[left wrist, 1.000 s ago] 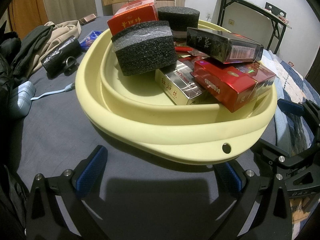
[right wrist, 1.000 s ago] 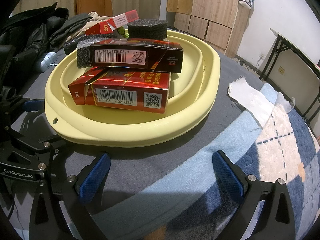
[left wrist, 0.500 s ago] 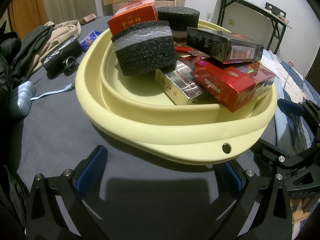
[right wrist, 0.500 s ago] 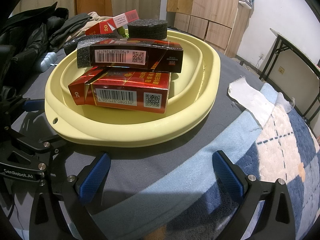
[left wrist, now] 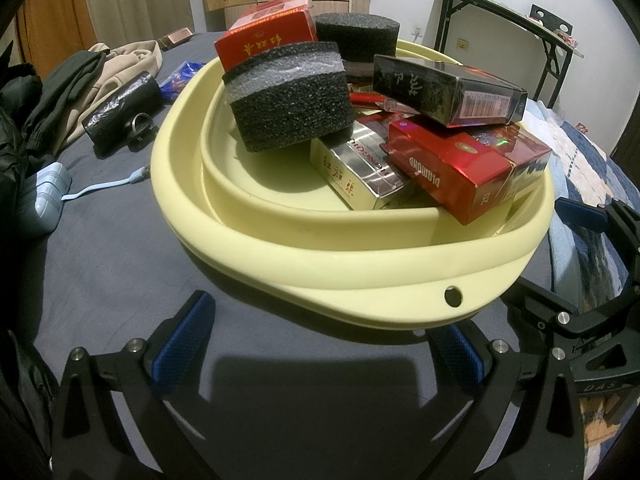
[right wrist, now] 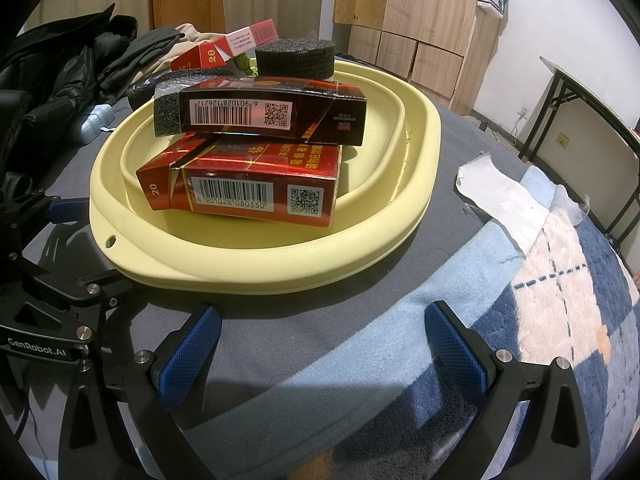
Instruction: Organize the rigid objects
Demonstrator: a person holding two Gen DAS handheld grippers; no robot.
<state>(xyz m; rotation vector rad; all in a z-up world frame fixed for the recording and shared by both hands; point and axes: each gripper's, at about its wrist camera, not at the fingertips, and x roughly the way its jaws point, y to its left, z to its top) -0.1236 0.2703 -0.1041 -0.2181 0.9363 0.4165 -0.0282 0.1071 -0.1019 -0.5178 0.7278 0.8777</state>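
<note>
A pale yellow basin (left wrist: pixel 360 264) (right wrist: pixel 280 264) sits on the grey bedcover, filled with rigid items. Inside are two black foam blocks (left wrist: pixel 288 96) (left wrist: pixel 358 46), a red box (left wrist: pixel 460 160) (right wrist: pixel 248 184), a black box (left wrist: pixel 444 90) (right wrist: pixel 272 114) on top, a silver-cream box (left wrist: pixel 356 172) and a red box at the back (left wrist: pixel 266 30) (right wrist: pixel 224 46). My left gripper (left wrist: pixel 320 344) is open and empty just in front of the basin's near rim. My right gripper (right wrist: pixel 324 344) is open and empty, a little short of the basin's rim.
Clothes (left wrist: pixel 80 84) and a black pouch with a ring (left wrist: pixel 120 112) lie to the left. A pale blue charger with a cable (left wrist: pixel 44 196) lies beside the basin. A white cloth (right wrist: pixel 504 196) and a blue checked blanket (right wrist: pixel 568 312) lie to the right. A black-legged desk (left wrist: pixel 508 20) stands behind.
</note>
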